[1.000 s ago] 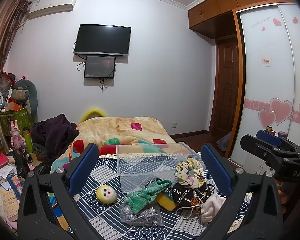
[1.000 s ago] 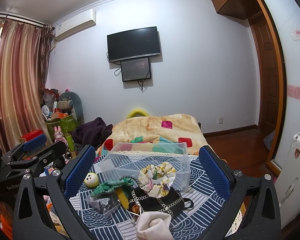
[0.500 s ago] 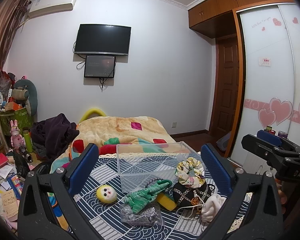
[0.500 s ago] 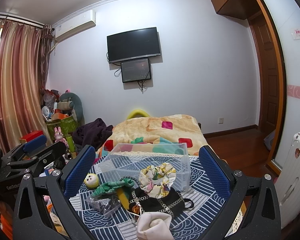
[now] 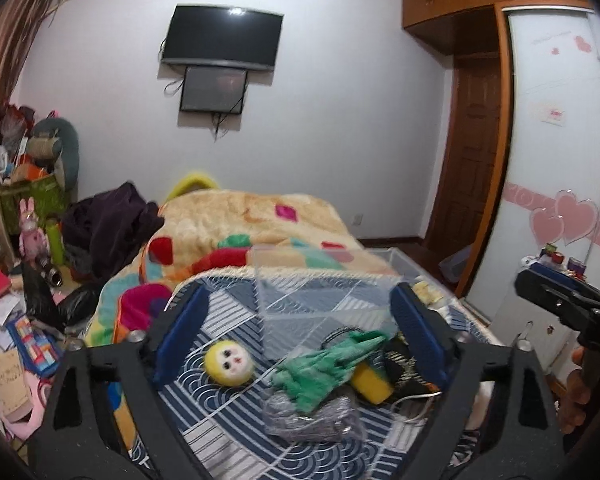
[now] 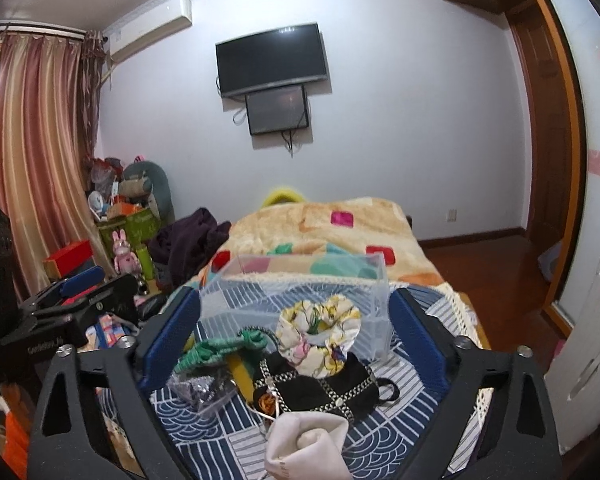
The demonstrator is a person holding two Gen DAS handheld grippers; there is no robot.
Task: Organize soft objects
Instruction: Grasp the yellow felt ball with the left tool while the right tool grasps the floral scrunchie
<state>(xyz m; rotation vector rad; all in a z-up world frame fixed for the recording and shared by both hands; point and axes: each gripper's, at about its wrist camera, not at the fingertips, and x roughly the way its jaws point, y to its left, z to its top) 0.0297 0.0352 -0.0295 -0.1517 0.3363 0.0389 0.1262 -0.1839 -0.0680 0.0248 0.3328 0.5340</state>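
I have both claws wide open and holding nothing, each hovering above the patterned cloth [image 5: 220,412] at the foot of the bed. The left claw [image 5: 300,340] looks down on the yellow doll head [image 5: 228,362], the green toy [image 5: 328,364] and the yellow sponge [image 5: 370,384]; a silvery bag [image 5: 312,420] lies just under the green toy. The right claw [image 6: 294,340] frames the scrunchie [image 6: 318,336], which rests on top of the black bag [image 6: 320,388], with a white sock [image 6: 306,436] nearest the camera.

The clear bin [image 6: 300,292] sits behind the pile, on the far edge of the cloth. Through its walls I see nothing inside, though the scrunchie hides part of its front wall, so I judge the bin still unfilled.

By my reading, the task has barely begun: every soft item I can find lies loose on the cloth in front of the bin, none in either claw. All the picking and placing is left. The scrunchie sits closest between the right fingers, and the green toy closest between the left, so those seem the likely first picks.
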